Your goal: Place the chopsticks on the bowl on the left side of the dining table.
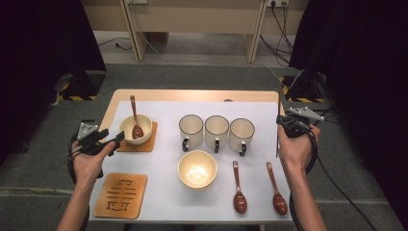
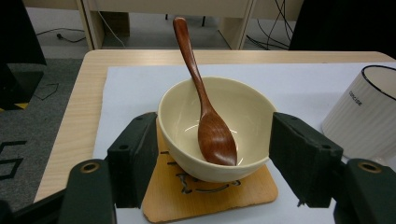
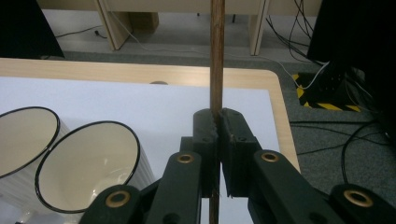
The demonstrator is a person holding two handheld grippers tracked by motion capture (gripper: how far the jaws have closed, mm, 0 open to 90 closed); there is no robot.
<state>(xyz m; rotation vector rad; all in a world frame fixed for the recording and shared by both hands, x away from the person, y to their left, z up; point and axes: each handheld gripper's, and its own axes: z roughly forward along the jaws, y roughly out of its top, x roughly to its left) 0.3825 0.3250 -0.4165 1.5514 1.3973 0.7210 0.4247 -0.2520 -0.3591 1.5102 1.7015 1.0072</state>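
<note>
A light wooden table (image 1: 111, 108) covered by a white sheet (image 1: 260, 120) stands on grey carpet, with cables on the floor behind. The left gripper (image 2: 212, 154) has wide-open jaws on either side of a cream bowl (image 2: 243, 116), not touching it; the bowl sits on a wooden coaster (image 2: 243, 193) and holds a spoon (image 2: 212, 133). The right gripper (image 3: 218, 122) clamps a thin upright wooden stick (image 3: 216, 56) at the table's right edge.

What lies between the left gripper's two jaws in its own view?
A cream bowl with a brown spoon resting in it, standing on a wooden coaster; the left gripper view shows this, jaws apart beside it.
</note>
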